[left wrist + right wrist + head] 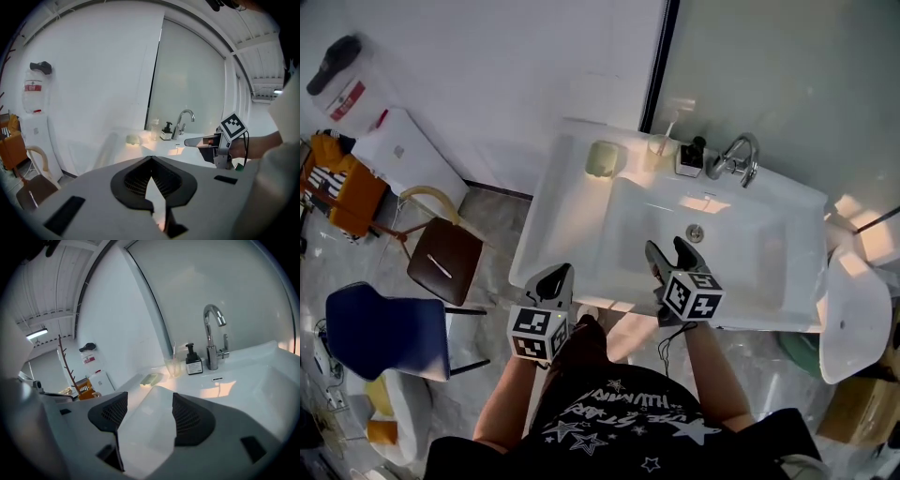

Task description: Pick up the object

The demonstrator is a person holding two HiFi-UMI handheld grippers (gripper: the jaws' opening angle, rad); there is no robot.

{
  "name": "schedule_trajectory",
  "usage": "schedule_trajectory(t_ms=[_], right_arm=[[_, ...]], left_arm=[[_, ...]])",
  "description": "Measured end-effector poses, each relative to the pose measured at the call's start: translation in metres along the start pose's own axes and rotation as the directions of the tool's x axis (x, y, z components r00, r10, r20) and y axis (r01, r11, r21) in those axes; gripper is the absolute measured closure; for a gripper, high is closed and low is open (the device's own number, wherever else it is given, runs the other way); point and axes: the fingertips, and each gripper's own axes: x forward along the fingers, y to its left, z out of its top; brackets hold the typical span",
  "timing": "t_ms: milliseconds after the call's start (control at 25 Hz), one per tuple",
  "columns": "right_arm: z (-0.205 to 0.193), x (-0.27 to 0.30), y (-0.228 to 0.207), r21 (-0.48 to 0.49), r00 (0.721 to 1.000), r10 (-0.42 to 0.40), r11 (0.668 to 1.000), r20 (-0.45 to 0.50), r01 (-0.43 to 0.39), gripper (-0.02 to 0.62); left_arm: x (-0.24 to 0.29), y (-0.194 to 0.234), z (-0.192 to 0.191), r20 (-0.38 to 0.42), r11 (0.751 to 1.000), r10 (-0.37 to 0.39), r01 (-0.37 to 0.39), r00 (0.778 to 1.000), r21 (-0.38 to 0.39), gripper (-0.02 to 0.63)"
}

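Note:
A pale green soap bar point(602, 157) lies on the back left corner of the white sink point(572, 225). Beside it stand a clear cup with a toothbrush point(661, 145), a small pump bottle point(689, 157) and a chrome faucet point(736, 157). My left gripper point(555, 278) hovers at the sink's front left edge, shut and holding nothing. My right gripper point(672, 254) is open over the basin's front edge, empty. The left gripper view shows the soap bar point(133, 139), the faucet point(183, 122) and the right gripper point(199, 141). In the right gripper view the soap bar point(150, 379) and the pump bottle point(192, 363) lie beyond the open jaws.
A brown chair point(445, 261) and a blue chair point(384, 330) stand on the floor to the left. A white cabinet point(403, 150) is by the left wall. A white round basin point(853, 314) sits to the right of the sink.

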Motion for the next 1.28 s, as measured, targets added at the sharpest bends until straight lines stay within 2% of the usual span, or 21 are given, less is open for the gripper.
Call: schedule_trajectory(t_ms=[520, 880, 1040, 1280], right_arm=[[0.038, 0.151, 0.017, 0.015, 0.996, 0.009, 1.0, -0.085, -0.008, 0.302], [0.046, 0.225, 0.016, 0.03, 0.99, -0.033, 0.999, -0.138, 0.037, 0.305], [0.043, 0.249, 0.011, 0.027, 0.984, -0.067, 0.997, -0.168, 0.073, 0.368], [0.033, 0.279, -0.002, 0.029, 0.97, -0.126, 0.99, -0.206, 0.135, 0.414]], left_arm=[[0.088, 0.086, 0.039, -0.057, 1.0, -0.023, 0.022, 0.998, -0.016, 0.589], [0.132, 0.125, 0.052, -0.074, 0.998, -0.062, 0.06, 0.995, -0.033, 0.589], [0.148, 0.135, 0.055, -0.086, 0.996, -0.084, 0.08, 0.993, -0.044, 0.589], [0.165, 0.147, 0.055, -0.108, 0.994, -0.103, 0.098, 0.989, -0.052, 0.589]])
